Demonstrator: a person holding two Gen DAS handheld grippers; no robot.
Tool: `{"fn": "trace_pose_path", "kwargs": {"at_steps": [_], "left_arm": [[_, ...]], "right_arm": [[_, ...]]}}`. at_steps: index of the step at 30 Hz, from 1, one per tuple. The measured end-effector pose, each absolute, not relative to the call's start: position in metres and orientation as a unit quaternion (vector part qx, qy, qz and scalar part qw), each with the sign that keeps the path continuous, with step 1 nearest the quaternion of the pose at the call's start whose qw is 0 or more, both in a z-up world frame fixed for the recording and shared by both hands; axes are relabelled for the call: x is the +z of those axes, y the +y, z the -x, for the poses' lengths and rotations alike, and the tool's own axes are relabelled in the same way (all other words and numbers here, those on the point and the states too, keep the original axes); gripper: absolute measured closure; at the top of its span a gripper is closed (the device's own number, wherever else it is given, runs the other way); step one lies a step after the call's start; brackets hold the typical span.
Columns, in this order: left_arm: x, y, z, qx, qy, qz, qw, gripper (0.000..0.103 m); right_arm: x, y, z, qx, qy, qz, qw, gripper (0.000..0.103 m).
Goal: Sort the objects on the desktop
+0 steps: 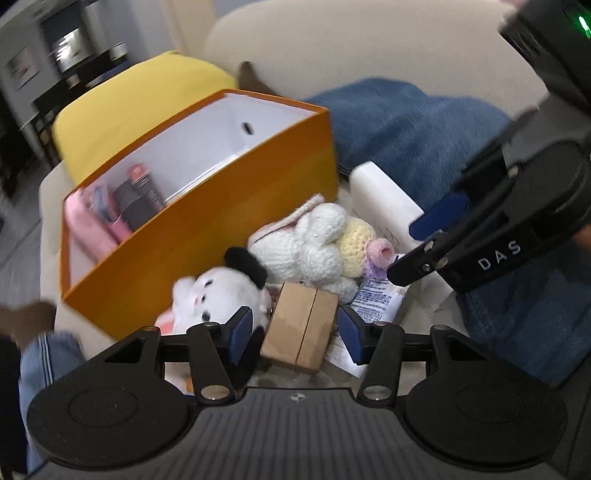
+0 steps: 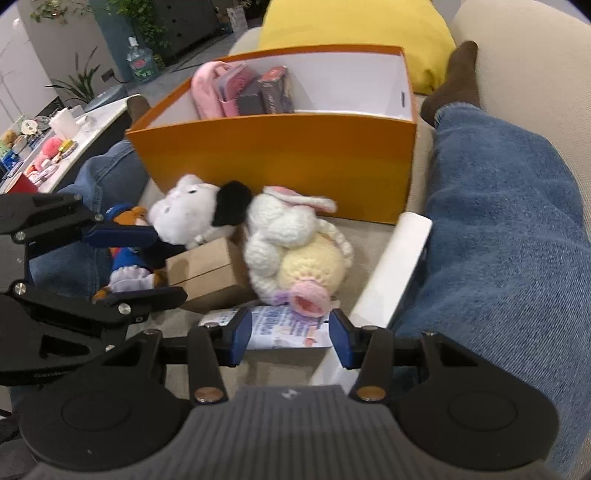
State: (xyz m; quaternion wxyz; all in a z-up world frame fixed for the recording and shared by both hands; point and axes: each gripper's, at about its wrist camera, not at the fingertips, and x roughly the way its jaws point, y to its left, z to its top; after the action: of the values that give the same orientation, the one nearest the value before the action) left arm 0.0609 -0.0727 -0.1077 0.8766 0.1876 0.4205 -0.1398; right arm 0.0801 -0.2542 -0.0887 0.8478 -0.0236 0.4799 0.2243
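An orange box [image 1: 207, 236] [image 2: 280, 162] sits on the sofa and holds a pink pouch [image 2: 207, 92] and dark packets [image 2: 275, 90]. In front lie a white plush dog [image 1: 218, 295] [image 2: 188, 210], a crocheted rabbit [image 1: 325, 240] [image 2: 291, 251], a brown cardboard box [image 1: 301, 325] [image 2: 207, 271], a printed leaflet [image 1: 373, 299] [image 2: 284, 328] and a white flat box [image 1: 384, 203] [image 2: 395, 273]. My left gripper [image 1: 295, 332] [image 2: 147, 258] is open around the cardboard box. My right gripper [image 2: 288, 334] [image 1: 413, 247] is open over the leaflet, by the rabbit.
A person's jeans-clad legs [image 2: 498, 221] [image 1: 406, 129] flank the objects. A yellow cushion [image 2: 354, 33] [image 1: 140, 103] lies behind the box. A small plush in blue [image 2: 129, 258] lies left. A cluttered side table [image 2: 48, 144] stands far left.
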Motion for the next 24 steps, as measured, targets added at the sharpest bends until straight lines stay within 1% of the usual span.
{"fn": "trace_pose_path", "kwargs": {"at_steps": [5, 9, 11, 13, 15, 24], "left_arm": [[-0.117, -0.082, -0.079, -0.174, 0.436, -0.237, 0.85, 0.042], [-0.126, -0.083, -0.091, -0.194, 0.453, -0.244, 0.835, 0.042], [-0.129, -0.084, -0.095, -0.201, 0.462, -0.245, 0.828, 0.042], [-0.133, -0.086, -0.097, -0.204, 0.469, -0.248, 0.823, 0.043], [-0.136, -0.085, -0.098, -0.2, 0.474, -0.241, 0.823, 0.051], [-0.128, -0.069, -0.079, -0.153, 0.474, -0.161, 0.852, 0.052]], "right_arm": [[-0.092, -0.256, -0.088, 0.232, 0.491, 0.036, 0.839, 0.056], [-0.096, -0.257, -0.094, 0.239, 0.503, 0.023, 0.83, 0.057], [-0.1, -0.257, -0.097, 0.235, 0.511, 0.019, 0.826, 0.063], [-0.103, -0.257, -0.099, 0.233, 0.518, 0.019, 0.823, 0.064], [-0.105, -0.254, -0.101, 0.232, 0.521, 0.023, 0.821, 0.064], [-0.103, -0.246, -0.093, 0.253, 0.524, 0.061, 0.811, 0.057]]}}
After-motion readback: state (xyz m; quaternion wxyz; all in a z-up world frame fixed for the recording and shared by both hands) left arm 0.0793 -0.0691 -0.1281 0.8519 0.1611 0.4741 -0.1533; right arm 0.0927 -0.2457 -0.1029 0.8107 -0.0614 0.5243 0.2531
